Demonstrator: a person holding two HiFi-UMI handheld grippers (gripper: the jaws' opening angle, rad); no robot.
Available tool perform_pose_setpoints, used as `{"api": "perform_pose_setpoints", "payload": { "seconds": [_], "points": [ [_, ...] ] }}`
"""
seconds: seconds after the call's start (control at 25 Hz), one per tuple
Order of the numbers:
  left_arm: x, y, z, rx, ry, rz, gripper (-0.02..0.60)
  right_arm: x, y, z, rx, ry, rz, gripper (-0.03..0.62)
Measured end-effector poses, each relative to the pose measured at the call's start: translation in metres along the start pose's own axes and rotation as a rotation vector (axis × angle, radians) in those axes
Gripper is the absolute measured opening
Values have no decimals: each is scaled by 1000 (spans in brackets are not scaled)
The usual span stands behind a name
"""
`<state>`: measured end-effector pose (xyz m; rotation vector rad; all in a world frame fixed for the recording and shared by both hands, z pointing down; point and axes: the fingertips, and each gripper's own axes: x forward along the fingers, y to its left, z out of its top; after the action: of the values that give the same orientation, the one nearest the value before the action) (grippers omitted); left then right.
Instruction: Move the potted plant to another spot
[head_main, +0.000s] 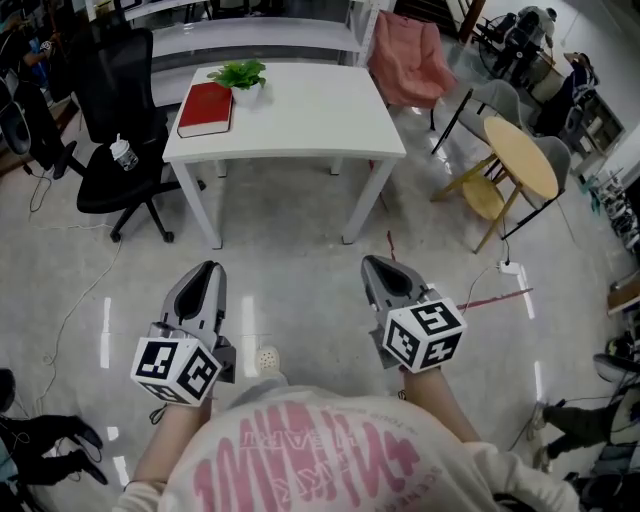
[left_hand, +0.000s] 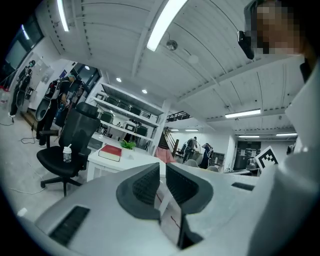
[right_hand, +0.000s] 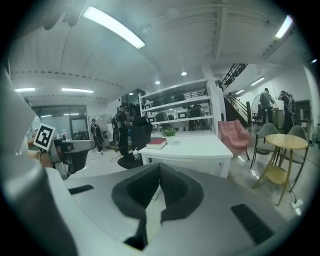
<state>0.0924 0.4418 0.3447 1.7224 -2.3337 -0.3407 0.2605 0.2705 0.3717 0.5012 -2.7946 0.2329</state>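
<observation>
Down by the person's waist, both hands hold their grippers side by side, pointing toward the white table (head_main: 300, 120) but well short of it. The left gripper (head_main: 208, 267) is roughly level, jaws a sliver apart, nothing in them. The right gripper (head_main: 369, 261) tips down a bit, closed and empty. The potted plant (head_main: 240, 75) sits at the table's far edge, just beside the red book (head_main: 206, 108).

Pink lettering (head_main: 300, 462) on the person's shirt (head_main: 400, 480) shows upside down, too garbled to read.
</observation>
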Motion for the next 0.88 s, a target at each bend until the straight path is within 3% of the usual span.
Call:
{"api": "perform_pose_setpoints", "payload": {
  "seconds": [0.24,0.52,0.88],
  "points": [
    [51,60,38,9,-16,-4,40,77,5,49,-18,-44,3,6],
    [95,114,71,35,-47,-20,40,151,10,75,-25,-70,2,6],
    [121,143,53,2,-4,-29,40,196,4,59,-13,-8,-6,6]
  ]
}}
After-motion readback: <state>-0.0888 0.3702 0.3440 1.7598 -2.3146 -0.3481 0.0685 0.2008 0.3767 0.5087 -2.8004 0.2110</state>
